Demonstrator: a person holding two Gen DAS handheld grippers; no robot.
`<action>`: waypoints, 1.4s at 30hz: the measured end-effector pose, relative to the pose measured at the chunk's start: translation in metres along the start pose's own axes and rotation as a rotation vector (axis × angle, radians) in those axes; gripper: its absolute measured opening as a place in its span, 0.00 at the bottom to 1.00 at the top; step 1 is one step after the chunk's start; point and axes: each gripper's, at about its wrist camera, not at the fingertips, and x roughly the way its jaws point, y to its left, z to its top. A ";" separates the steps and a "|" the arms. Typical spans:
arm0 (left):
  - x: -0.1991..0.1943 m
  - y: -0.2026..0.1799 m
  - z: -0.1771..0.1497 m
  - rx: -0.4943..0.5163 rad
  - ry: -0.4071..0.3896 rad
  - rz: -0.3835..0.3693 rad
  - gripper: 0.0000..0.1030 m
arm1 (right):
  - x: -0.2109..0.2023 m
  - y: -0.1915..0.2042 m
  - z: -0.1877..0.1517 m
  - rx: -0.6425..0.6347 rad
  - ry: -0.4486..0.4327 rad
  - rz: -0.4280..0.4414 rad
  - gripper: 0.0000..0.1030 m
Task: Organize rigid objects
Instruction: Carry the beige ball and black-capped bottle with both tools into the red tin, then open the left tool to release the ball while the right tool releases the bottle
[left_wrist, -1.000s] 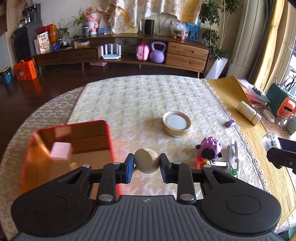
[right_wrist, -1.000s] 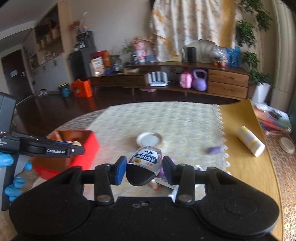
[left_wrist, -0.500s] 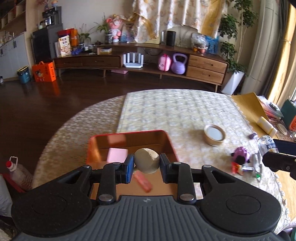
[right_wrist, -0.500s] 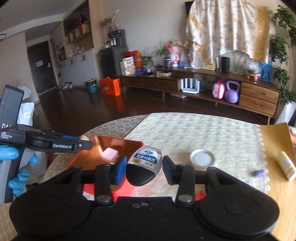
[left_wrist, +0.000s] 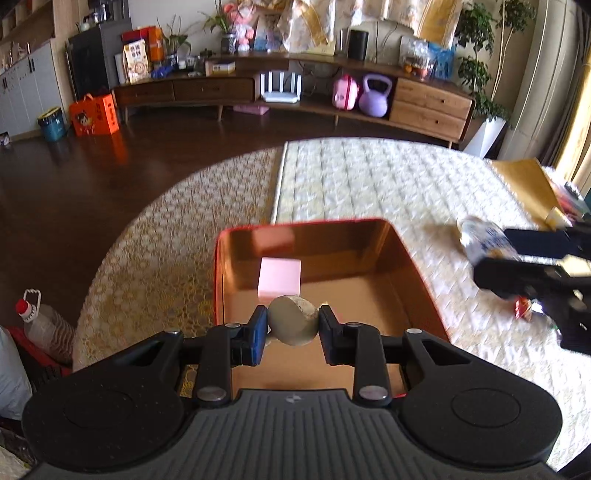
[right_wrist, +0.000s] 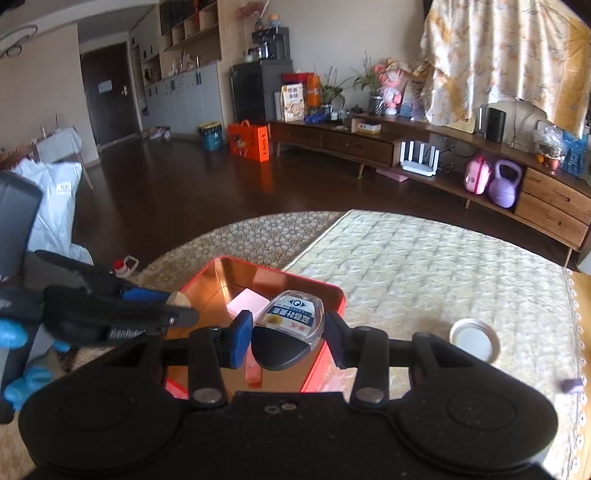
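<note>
Release should come only when each piece is low inside the red tin (left_wrist: 406, 254). Left tool (left_wrist: 291, 326) is clamped on a beige round block (left_wrist: 293, 325) above the tin, near the pink block (left_wrist: 279, 277). Right tool (right_wrist: 288, 334) is clamped on a small clear bottle (right_wrist: 293, 323) over the tin's near edge; move it further in before letting go.

Red tin (left_wrist: 413, 258) near end hidden; bottle (left_wrist: 484, 240) blurred.

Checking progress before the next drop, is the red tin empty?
Not empty. A pink block lies inside the red tin, and a pink stick too.
</note>
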 end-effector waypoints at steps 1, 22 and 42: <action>0.005 0.000 -0.001 0.000 0.010 0.001 0.28 | 0.008 -0.002 0.002 0.000 0.012 0.002 0.41; 0.070 -0.004 -0.011 0.059 0.084 0.035 0.28 | 0.129 0.010 0.005 -0.043 0.192 -0.002 0.41; 0.075 -0.015 -0.015 0.142 0.049 0.100 0.28 | 0.122 0.004 0.004 -0.010 0.186 0.002 0.43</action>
